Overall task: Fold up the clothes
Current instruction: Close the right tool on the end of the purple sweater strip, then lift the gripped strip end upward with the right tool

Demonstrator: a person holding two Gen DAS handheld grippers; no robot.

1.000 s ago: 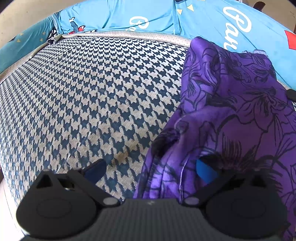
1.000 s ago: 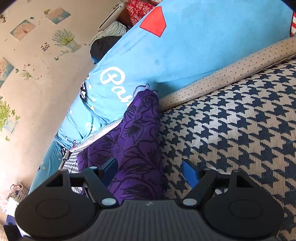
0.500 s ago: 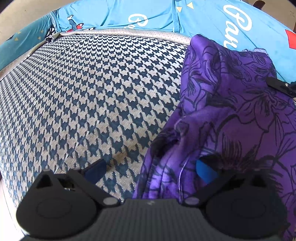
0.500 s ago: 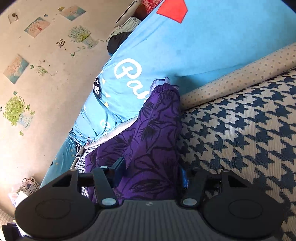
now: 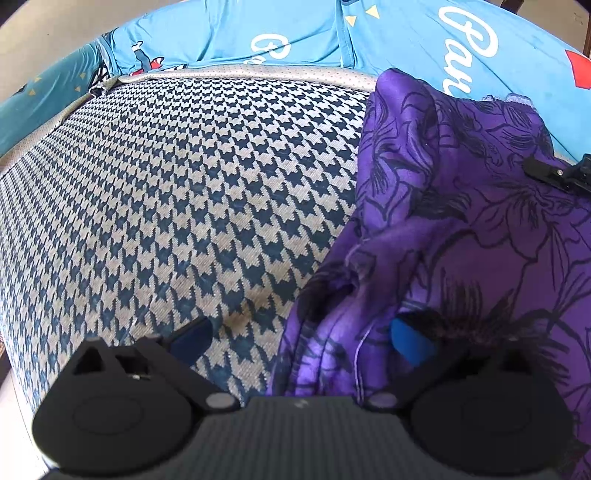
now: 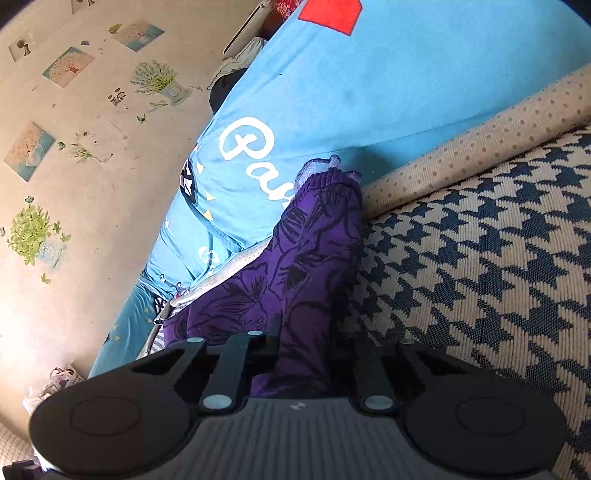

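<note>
My left gripper (image 5: 301, 341) has its jaws spread wide, and nothing is caught between them: the blue pad of my left-hand finger (image 5: 190, 338) hangs over bare houndstooth cushion (image 5: 177, 192), while the blue pad of the other finger (image 5: 412, 345) lies against a fold of the purple floral garment (image 5: 472, 229). That garment is heaped ahead and to the right of these jaws, its rumpled edge running from just in front of them up toward the dotted piping (image 5: 258, 72) at the back of the cushion. Beyond the piping, blue printed pillows (image 5: 280, 33) with white script line the far side. At the right edge of this view a black piece of my other tool (image 5: 557, 173) sits on the purple cloth. My right gripper (image 6: 303, 354) has its jaws drawn in tight on a bunched band of the same purple garment (image 6: 306, 258), the fabric pinched between them and stretching straight ahead to its gathered cuff (image 6: 327, 177), which touches a blue pillow (image 6: 369, 88). To the right of these jaws lies the houndstooth cushion (image 6: 498, 266), with its dotted piping (image 6: 480, 140) running beyond it. To the left and beyond the pillows stands a beige wall (image 6: 92, 177) with plant stickers (image 6: 33, 232) and small picture cards (image 6: 68, 66) stuck to it.
</note>
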